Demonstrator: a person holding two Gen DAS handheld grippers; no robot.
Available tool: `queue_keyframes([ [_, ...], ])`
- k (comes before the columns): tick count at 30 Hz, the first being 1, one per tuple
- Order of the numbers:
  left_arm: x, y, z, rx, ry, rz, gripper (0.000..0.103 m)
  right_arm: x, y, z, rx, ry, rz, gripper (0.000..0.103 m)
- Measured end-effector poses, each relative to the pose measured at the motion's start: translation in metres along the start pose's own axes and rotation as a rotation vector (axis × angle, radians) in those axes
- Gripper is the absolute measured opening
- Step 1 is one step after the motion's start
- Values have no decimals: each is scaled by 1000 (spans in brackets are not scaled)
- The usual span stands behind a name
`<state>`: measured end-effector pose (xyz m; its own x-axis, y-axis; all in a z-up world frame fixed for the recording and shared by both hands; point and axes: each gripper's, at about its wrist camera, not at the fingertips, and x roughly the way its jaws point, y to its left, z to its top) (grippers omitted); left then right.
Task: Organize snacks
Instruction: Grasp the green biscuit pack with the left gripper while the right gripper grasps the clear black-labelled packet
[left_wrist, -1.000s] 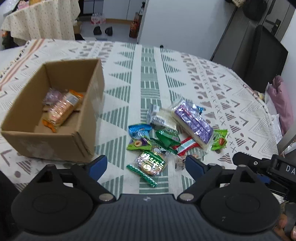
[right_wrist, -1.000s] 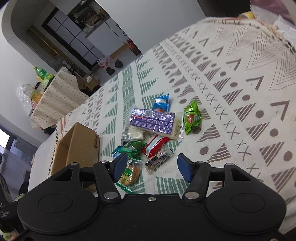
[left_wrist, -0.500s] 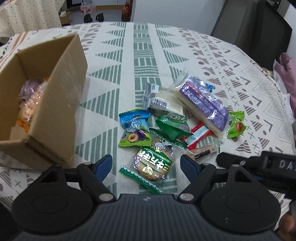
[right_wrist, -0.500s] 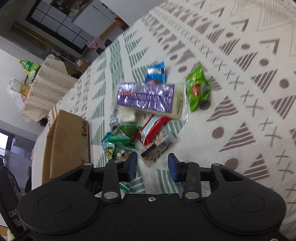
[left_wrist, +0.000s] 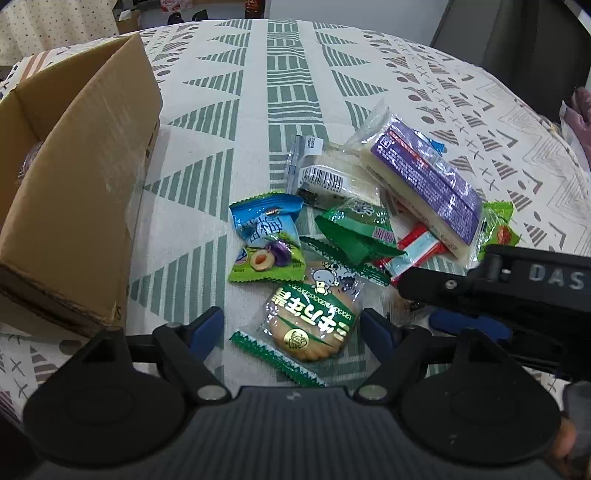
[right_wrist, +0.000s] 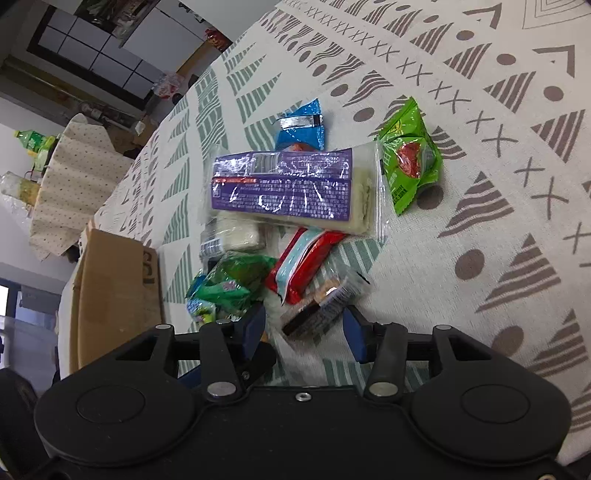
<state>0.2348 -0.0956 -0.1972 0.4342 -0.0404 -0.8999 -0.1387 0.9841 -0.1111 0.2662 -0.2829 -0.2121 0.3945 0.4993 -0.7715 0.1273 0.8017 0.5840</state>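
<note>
1. My left gripper (left_wrist: 291, 326) is spread wide, its pads on either side of the round biscuit packet (left_wrist: 312, 325) without touching it.
2. My right gripper (right_wrist: 303, 325) is partly open around a small dark-wrapped snack (right_wrist: 321, 308); contact looks likely, but blur hides it.
3. The cardboard box (left_wrist: 74, 177) stands just left of the pile, its near wall close to my left finger (left_wrist: 207, 326).
4. Open tablecloth (right_wrist: 498, 177) lies to the right.
</note>
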Motion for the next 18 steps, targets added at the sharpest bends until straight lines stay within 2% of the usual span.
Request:
queue_keyframes([
  [4,-2,0,1,-9,1,0,66,4,4,0,-30,-22,-10,47],
  [6,-3,0,1,-22,9,-14,64,5,7,-1,-57,-27,-20,46],
  [7,-3,1,0,-28,11,-20,62,5,8,-2,-67,-28,-29,42],
  [8,-3,1,-1,-32,10,-24,59,4,8,-2,-75,-31,-40,33],
  [10,-5,1,-3,-39,9,-27,54,4,8,-3,-92,-36,-62,26],
  [13,-9,3,-6,-63,16,-40,52,0,8,-5,-101,-38,-71,20],
  [18,-25,4,-9,-89,-1,-59,50,-13,11,-11,-112,-64,-40,19],
])
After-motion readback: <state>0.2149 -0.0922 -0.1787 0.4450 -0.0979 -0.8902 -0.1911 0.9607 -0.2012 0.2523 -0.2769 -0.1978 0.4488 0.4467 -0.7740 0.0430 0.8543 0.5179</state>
